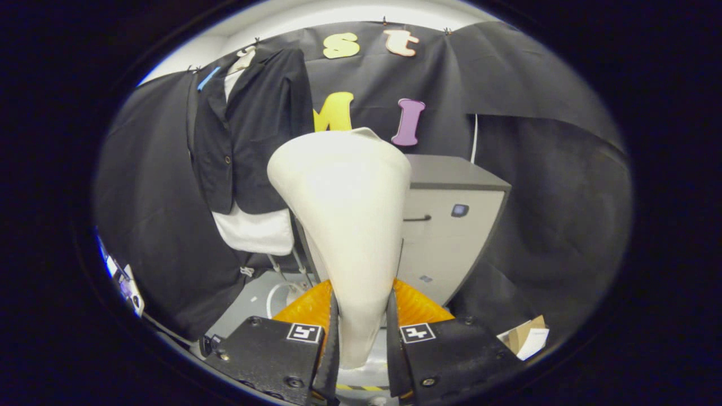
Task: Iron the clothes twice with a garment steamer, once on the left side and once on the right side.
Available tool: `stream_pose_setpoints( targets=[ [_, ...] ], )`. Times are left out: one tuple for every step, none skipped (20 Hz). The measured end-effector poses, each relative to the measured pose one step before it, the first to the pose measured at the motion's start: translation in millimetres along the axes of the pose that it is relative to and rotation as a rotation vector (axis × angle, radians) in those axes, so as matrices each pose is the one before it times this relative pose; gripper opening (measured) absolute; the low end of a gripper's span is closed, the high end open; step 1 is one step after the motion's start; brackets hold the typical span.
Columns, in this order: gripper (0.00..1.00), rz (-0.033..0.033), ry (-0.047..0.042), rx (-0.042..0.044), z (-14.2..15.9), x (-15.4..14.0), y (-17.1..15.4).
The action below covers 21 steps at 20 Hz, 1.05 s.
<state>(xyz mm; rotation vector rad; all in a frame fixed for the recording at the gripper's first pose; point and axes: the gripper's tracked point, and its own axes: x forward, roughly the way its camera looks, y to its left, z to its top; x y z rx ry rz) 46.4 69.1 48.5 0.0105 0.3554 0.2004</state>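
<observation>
Steamer is sitting between my jaws, its narrow handle pinched from both sides low in the centre of the frame, so I am holding it firmly. Its pale body is widening upward into a broad head that is rising to the middle of the picture and hiding much of what lies beyond. My gripper is pointing forward and slightly up, with both fingers pressing against the handle.

Up in the upper left of the frame, a dark jacket is hanging against the booth wall, with a white shirt showing at its collar and below its hem. The clothes are well beyond the steamer head and to its left, not touching it.

Right of centre, behind the steamer, a grey cabinet is standing with a dark handle on its front. At the lower right, some cardboard is lying on the floor beside the cabinet. Something orange is showing just behind my fingers; I cannot tell what it is.
</observation>
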Motion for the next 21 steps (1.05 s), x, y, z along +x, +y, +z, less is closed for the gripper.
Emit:
stream_pose_setpoints(
  targets=[
    [0.37, 0.00763, 0.01464, 0.00365, -11.46, -1.87, -10.07],
    [0.38, 0.01213, 0.00927, 0.00028, -9.5, -3.96, -7.91],
    [0.37, 0.01057, 0.00627, -0.00012, -8.23, -4.51, -6.57],
    [0.37, 0.00707, 0.00818, 0.00074, -7.96, -3.49, -5.57],
    [0.37, 0.00844, 0.00394, 0.00146, -7.52, -3.83, -3.8],
    [0.37, 0.00471, 0.00174, 0.0025, -6.25, -2.3, -5.03],
    [0.37, 0.00176, -0.00308, 0.01351, -6.29, -2.57, -5.14],
    [0.37, 0.00143, -0.00045, 0.00677, -6.88, -1.46, -3.91],
    [0.37, -0.00277, 0.0088, 0.00626, -10.78, -4.62, -4.89],
    [0.37, -0.00206, 0.00186, 0.01035, -7.53, -3.51, -4.46],
    [0.37, -0.0081, -0.00354, 0.01763, -4.93, -4.48, -5.44],
    [0.37, -0.00561, -0.017, 0.01159, -1.73, -3.8, -3.3],
    [0.37, -0.00355, -0.00691, -0.00456, -4.33, -3.23, -4.92],
    [0.37, -0.00431, -0.00526, 0.00327, -3.2, -4.13, -2.5],
    [0.37, -0.00243, 0.00388, 0.00633, -6.56, -2.64, -4.77],
    [0.37, -0.00491, -0.00016, 0.01148, -7.63, -1.33, -3.31],
    [0.37, -0.00268, -0.00128, 0.00594, -3.63, -0.72, -2.48],
    [0.37, 0.0003, 0.00271, 0.00255, -0.29, -1.56, -0.42],
    [0.37, -0.00075, -0.0049, 0.00545, -0.66, -1.43, -1.6],
    [0.37, 0.0008, -0.00382, -0.00818, 0.0, -0.28, -0.68],
    [0.37, -0.00023, 0.00218, -0.01065, -2.15, -0.16, -0.97]
  ],
)
